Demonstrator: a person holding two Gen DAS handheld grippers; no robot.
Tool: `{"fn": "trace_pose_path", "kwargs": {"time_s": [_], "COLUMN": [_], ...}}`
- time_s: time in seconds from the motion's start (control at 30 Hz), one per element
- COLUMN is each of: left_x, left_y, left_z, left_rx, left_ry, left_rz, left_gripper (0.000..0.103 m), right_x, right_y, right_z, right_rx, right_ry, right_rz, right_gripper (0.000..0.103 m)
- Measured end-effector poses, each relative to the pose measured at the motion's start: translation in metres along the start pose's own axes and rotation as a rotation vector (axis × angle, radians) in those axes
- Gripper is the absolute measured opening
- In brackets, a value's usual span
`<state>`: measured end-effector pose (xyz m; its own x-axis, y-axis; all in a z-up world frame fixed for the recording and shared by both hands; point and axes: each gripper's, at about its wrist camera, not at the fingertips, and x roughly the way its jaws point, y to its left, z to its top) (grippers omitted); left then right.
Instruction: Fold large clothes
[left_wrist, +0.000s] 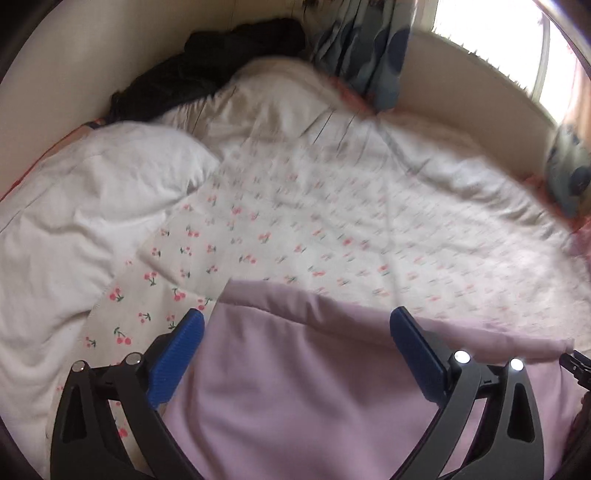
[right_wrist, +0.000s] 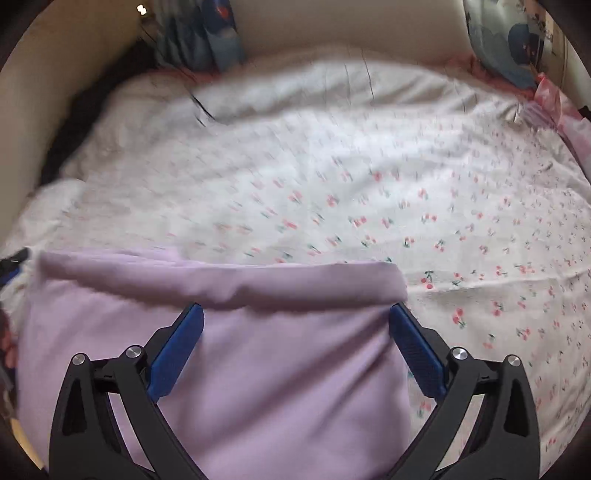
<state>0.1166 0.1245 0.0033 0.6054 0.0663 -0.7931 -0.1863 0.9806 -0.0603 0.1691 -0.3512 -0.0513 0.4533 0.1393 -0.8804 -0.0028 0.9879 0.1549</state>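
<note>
A lilac garment (left_wrist: 295, 369) lies folded on a bed covered by a white sheet with a cherry print (left_wrist: 295, 229). Its far edge is a soft fold running across both views. My left gripper (left_wrist: 297, 325) is open and empty, its blue fingers (left_wrist: 177, 354) hovering over the garment's left part. My right gripper (right_wrist: 297, 321) is open and empty over the garment's (right_wrist: 258, 369) right part, its right finger (right_wrist: 417, 350) near the garment's right edge. A bit of the other gripper shows at each view's side.
A white pillow or duvet (left_wrist: 74, 206) lies at the left of the bed. Dark clothes (left_wrist: 207, 66) are heaped in the far corner. Blue patterned cushions (left_wrist: 369, 51) (right_wrist: 513, 44) lean on the cream wall behind the bed. The cherry sheet (right_wrist: 443, 206) stretches beyond the garment.
</note>
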Motion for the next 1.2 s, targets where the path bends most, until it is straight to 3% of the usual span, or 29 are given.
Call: {"fn": "trace_pose_path", "kwargs": {"time_s": [0.07,0.1,0.17,0.23,0.37,0.47,0.6,0.73,0.87,0.93,1.07,1.2], "left_x": [0.044,0.052,0.031,-0.002,-0.075,-0.121,-0.142,-0.162,-0.175,-0.175,-0.163,-0.147], "left_y": [0.005,0.012,0.022,0.029,0.052,0.092,0.126,0.130,0.135,0.141,0.142,0.119], "left_z": [-0.001,-0.001,0.003,-0.002,-0.036,-0.078,-0.129,-0.170,-0.202,-0.211,-0.225,-0.231], "left_rx": [-0.033,-0.073,-0.108,-0.089,-0.032,-0.083,-0.154,-0.163,-0.260,-0.320,-0.411,-0.416], "left_ry": [0.162,0.191,0.125,0.069,0.016,0.041,0.102,0.140,0.199,0.227,0.296,0.347], "left_rz": [-0.024,-0.035,-0.062,-0.107,-0.151,-0.185,-0.199,-0.252,-0.393,-0.434,-0.520,-0.565], "left_gripper": [0.097,0.097,0.097,0.097,0.097,0.097,0.097,0.097,0.097,0.097,0.097,0.097], "right_x": [0.008,0.002,-0.029,-0.069,-0.141,-0.169,-0.181,-0.164,-0.125,-0.116,-0.120,-0.124], "right_y": [-0.017,-0.019,-0.013,-0.001,0.020,0.051,0.122,0.187,0.224,0.229,0.204,0.190], "right_z": [-0.008,-0.009,-0.016,-0.036,-0.108,-0.173,-0.246,-0.291,-0.306,-0.297,-0.264,-0.252], "right_rx": [0.081,0.091,0.051,-0.019,-0.165,-0.319,-0.574,-0.846,-1.004,-0.958,-0.681,-0.580], "right_ry": [0.027,0.016,-0.036,-0.098,-0.169,-0.162,-0.142,-0.168,-0.196,-0.193,-0.163,-0.153], "right_rz": [0.054,0.048,0.044,0.112,0.184,0.185,0.184,0.018,-0.190,-0.196,-0.025,0.051], "right_gripper": [0.097,0.097,0.097,0.097,0.097,0.097,0.097,0.097,0.097,0.097,0.097,0.097]}}
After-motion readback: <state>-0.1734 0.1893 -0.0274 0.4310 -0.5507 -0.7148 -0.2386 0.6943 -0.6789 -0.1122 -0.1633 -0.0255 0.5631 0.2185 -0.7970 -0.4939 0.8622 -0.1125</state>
